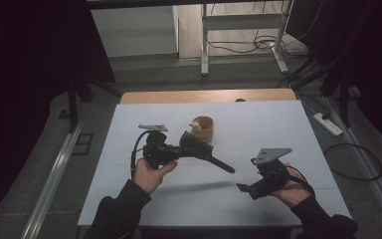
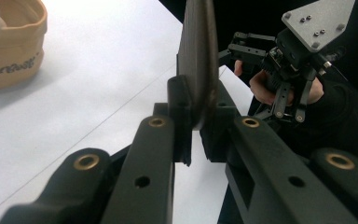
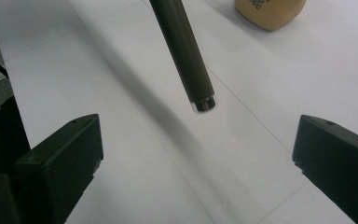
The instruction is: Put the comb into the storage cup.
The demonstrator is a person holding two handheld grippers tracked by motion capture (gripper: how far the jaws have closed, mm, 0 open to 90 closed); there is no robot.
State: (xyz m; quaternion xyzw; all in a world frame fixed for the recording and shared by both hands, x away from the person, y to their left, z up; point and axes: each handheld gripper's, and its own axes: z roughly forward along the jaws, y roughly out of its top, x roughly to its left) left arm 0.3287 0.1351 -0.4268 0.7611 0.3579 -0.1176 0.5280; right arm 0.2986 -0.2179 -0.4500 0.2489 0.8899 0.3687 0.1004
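My left gripper (image 1: 181, 149) is shut on the rim of a small dark pan (image 1: 196, 143) and holds it above the white table (image 1: 263, 124). In the left gripper view the pan (image 2: 196, 60) stands edge-on, pinched between the jaws of the left gripper (image 2: 198, 126). Its long handle (image 1: 223, 166) points toward my right gripper (image 1: 243, 188), which is open. In the right gripper view the handle's round end (image 3: 203, 100) hangs just ahead of the gap of the right gripper (image 3: 198, 144), touching neither pad.
A tan round container (image 1: 204, 130) with a small pale figure inside stands just behind the pan, also seen as a tan tub (image 2: 14, 51). A wooden strip (image 1: 209, 95) borders the table's far edge. Desk legs and cables lie on the floor beyond.
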